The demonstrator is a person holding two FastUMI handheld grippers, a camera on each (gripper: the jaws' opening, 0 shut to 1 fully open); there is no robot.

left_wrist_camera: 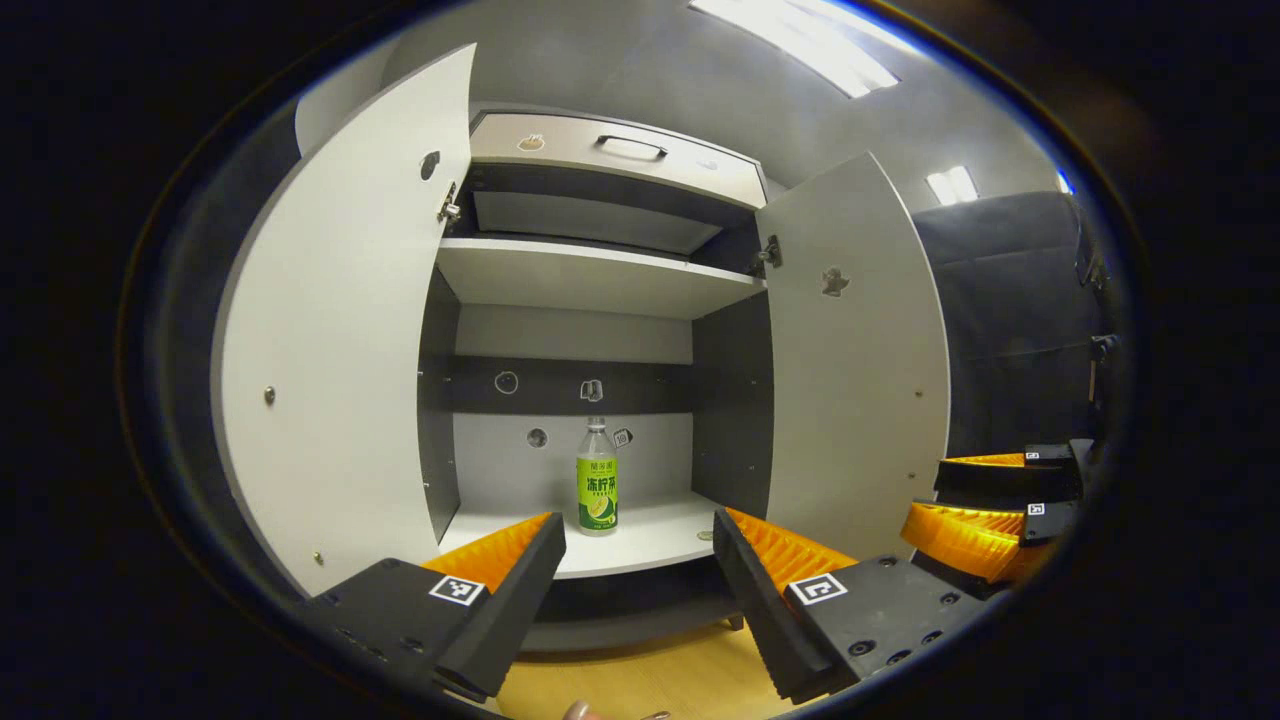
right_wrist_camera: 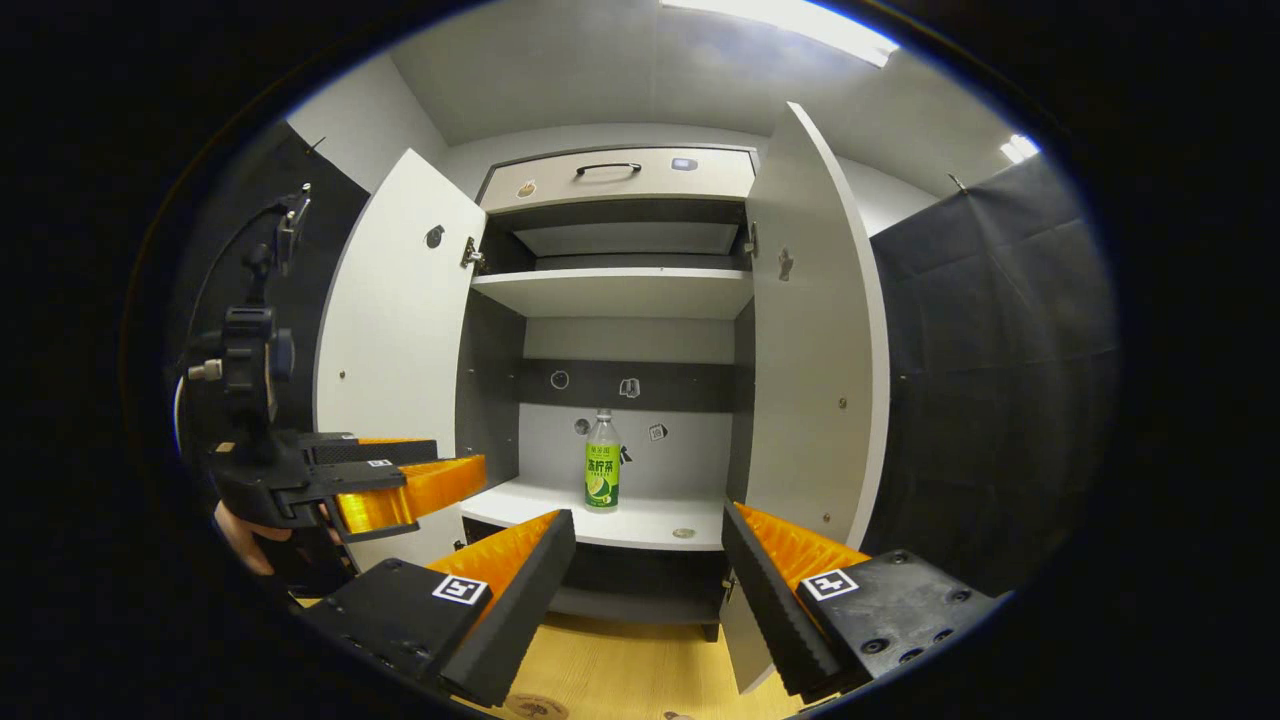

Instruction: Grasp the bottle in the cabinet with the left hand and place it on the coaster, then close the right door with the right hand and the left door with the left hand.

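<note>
The bottle (left_wrist_camera: 597, 477) stands upright on the lower shelf (left_wrist_camera: 650, 540) of the cabinet (left_wrist_camera: 600, 270), near the middle of the shelf and set back from its front edge, with bare shelf on both sides of it. In the right gripper view the same bottle (right_wrist_camera: 601, 473) stands a little left of the shelf's centre, well clear of the dark side walls. It has a clear neck and a green and yellow label. A small round mark lies on the shelf to the right of the bottle, near the front edge.

Above it an upper shelf (left_wrist_camera: 590, 275) spans the compartment, leaving tall open room over the bottle's cap. A drawer with a dark handle (left_wrist_camera: 630, 147) sits at the top.

Both doors stand swung wide. The left door (left_wrist_camera: 340, 350) and the right door (left_wrist_camera: 860, 360) flank the opening, their free edges pointing toward the cameras, so the way into the lower shelf lies open between them.

The left claw (left_wrist_camera: 640, 570) is spread wide, holding nothing, out in front of the shelf edge with the bottle showing in the gap. The right claw (right_wrist_camera: 650, 580) is likewise spread and empty, just before the cabinet's base.

A wooden tabletop (left_wrist_camera: 650, 680) lies below both claws. In the right gripper view, a hand (right_wrist_camera: 245, 540) holds the left claw near the left door.
</note>
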